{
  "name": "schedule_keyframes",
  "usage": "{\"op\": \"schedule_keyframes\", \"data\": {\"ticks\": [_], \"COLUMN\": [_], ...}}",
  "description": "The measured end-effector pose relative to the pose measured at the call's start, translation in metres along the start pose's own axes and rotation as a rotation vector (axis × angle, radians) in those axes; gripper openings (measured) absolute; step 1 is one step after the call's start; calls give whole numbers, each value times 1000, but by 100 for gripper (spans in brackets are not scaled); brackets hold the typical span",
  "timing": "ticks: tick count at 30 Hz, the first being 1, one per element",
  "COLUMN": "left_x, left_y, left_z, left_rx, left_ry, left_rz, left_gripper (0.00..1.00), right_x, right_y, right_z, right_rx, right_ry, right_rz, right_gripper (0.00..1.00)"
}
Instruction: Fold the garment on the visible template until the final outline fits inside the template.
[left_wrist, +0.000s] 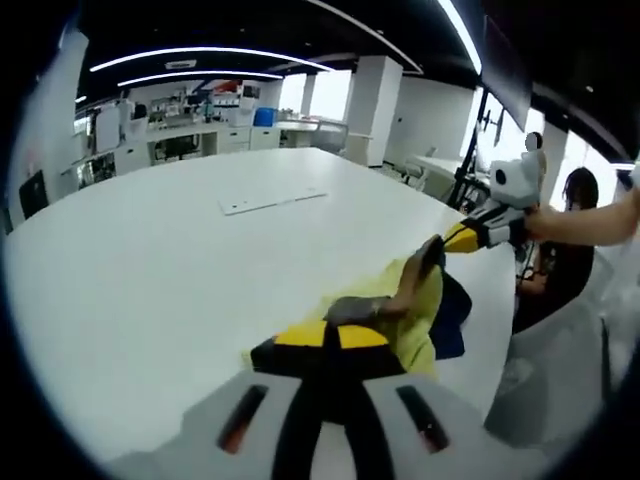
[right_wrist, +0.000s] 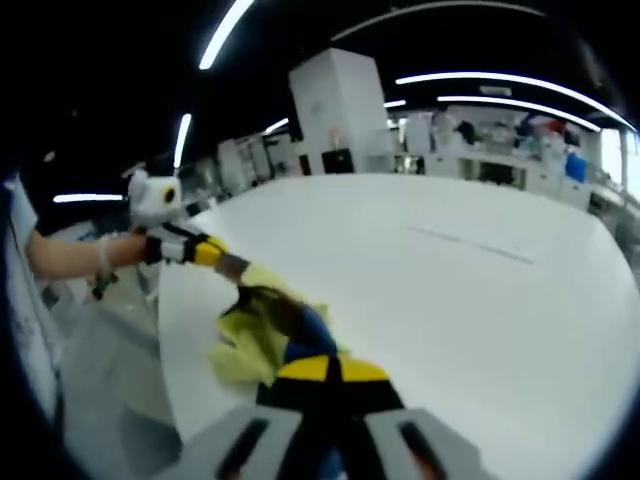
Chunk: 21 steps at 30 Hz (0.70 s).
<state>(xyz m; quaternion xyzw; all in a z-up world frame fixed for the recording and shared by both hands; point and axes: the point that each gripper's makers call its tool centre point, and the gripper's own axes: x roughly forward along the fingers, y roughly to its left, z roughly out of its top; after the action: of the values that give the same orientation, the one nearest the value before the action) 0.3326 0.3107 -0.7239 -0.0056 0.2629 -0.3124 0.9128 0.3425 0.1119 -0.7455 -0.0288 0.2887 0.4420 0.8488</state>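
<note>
A yellow garment with a dark blue part is bunched up near the edge of the white table. My left gripper has its yellow-tipped jaws shut on the near end of the garment. My right gripper comes in from the right, shut on the far end. In the right gripper view the garment lies crumpled ahead of my right gripper, and the left gripper holds its far corner. The flat white template lies farther in on the table, a thin line in the right gripper view.
The table edge runs just beyond the garment, with floor below. A person in dark clothes sits past the edge. Benches and shelves stand at the back of the room. A bare forearm holds the left gripper.
</note>
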Motion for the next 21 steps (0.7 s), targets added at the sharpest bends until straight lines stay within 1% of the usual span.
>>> {"op": "schedule_keyframes", "data": {"ticks": [2, 7, 11, 13, 16, 18, 21], "left_x": [-1, -1, -2, -2, -3, -2, -2], "left_y": [1, 2, 2, 2, 2, 2, 2], "left_z": [3, 4, 3, 3, 3, 4, 4], "left_rx": [5, 10, 19, 21, 20, 21, 26], "left_ry": [-4, 0, 5, 8, 6, 5, 5], "left_rz": [4, 7, 10, 12, 12, 11, 8], "left_gripper": [0, 0, 0, 0, 0, 0, 0], "right_x": [2, 6, 7, 7, 6, 7, 7], "right_y": [2, 7, 9, 11, 8, 6, 4], "right_z": [-4, -12, -12, -10, -12, -14, -15], "right_rx": [-1, 10, 18, 27, 19, 36, 37], "right_ry": [12, 24, 19, 6, 16, 19, 19], "right_rz": [13, 25, 36, 52, 35, 37, 31], "right_gripper": [0, 0, 0, 0, 0, 0, 0]}}
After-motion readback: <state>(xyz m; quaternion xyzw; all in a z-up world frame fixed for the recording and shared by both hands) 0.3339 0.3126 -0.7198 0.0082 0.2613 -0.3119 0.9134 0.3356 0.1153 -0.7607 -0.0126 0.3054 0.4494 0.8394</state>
